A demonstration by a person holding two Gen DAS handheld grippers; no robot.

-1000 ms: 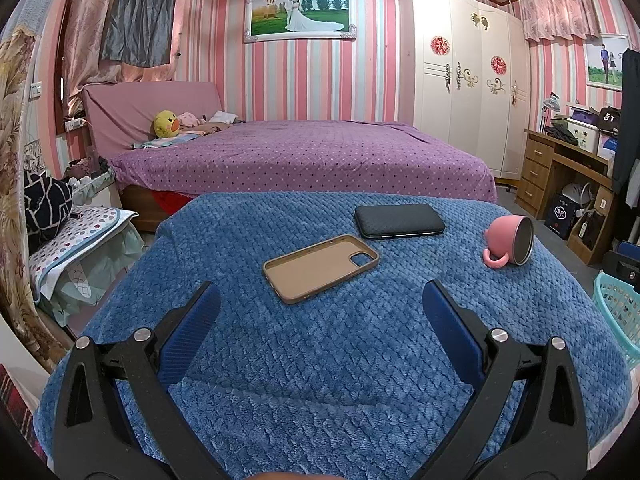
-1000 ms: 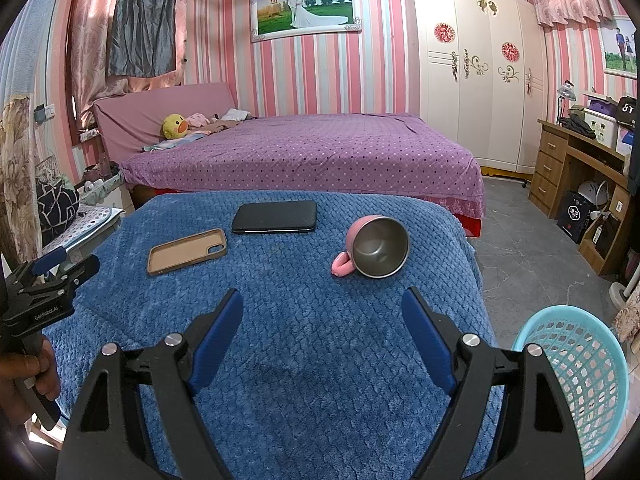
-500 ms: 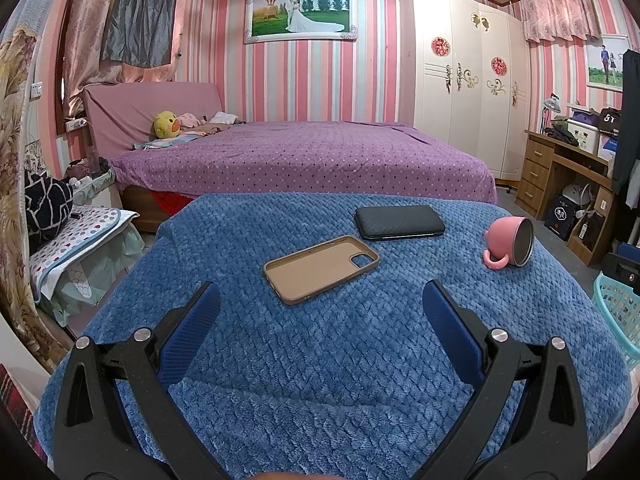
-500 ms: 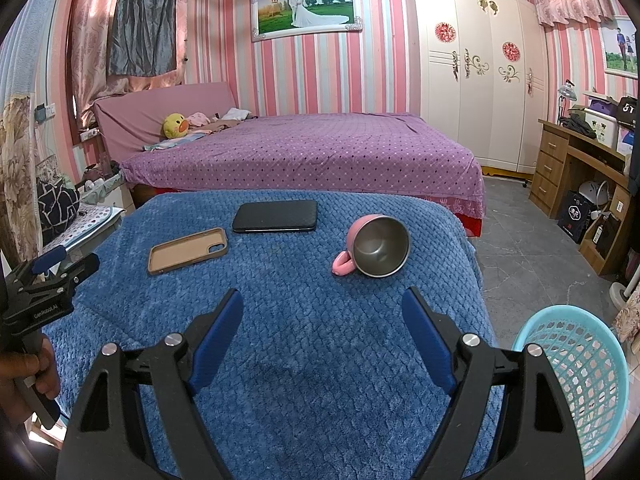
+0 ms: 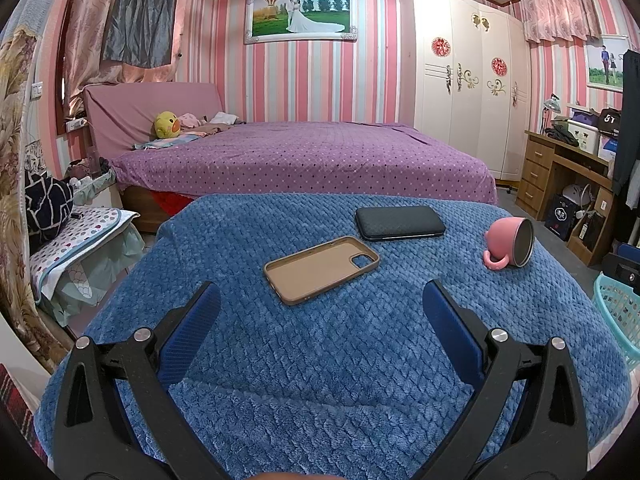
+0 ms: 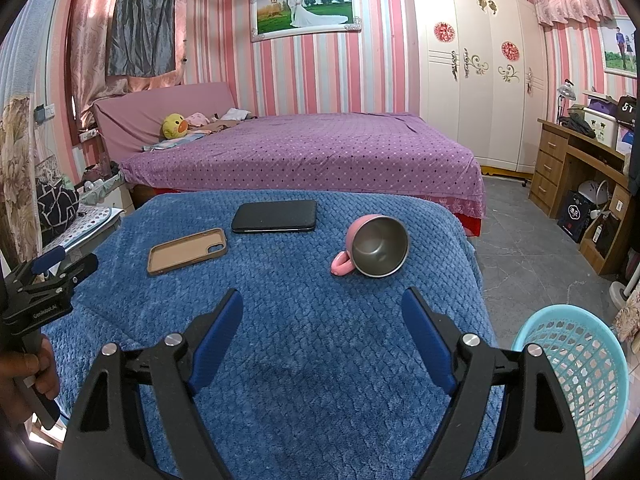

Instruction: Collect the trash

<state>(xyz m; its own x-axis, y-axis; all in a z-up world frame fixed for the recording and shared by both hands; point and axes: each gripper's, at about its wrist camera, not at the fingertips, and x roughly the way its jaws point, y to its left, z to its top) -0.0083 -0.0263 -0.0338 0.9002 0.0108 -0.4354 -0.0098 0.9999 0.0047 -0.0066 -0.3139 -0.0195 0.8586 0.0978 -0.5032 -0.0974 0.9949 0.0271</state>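
A blue-blanketed table (image 5: 320, 360) (image 6: 320, 360) carries a tan phone case (image 5: 321, 268) (image 6: 187, 251), a black phone-like slab (image 5: 400, 222) (image 6: 274, 216) and a pink cup (image 5: 509, 242) (image 6: 376, 247) lying on its side. My left gripper (image 5: 320, 308) hovers open over the near part of the table, short of the phone case, with nothing between its blue pads. My right gripper (image 6: 322, 312) is open too and empty, with the cup ahead of it. The left gripper (image 6: 48, 276) also shows at the left edge of the right wrist view, held by a hand (image 6: 24, 376).
A light blue mesh basket (image 6: 576, 376) (image 5: 618, 316) stands on the floor right of the table. A purple bed (image 5: 304, 152) lies beyond the table, a white wardrobe (image 5: 460, 92) and a wooden desk (image 5: 560, 176) to the right, cluttered shelves (image 5: 72, 240) to the left.
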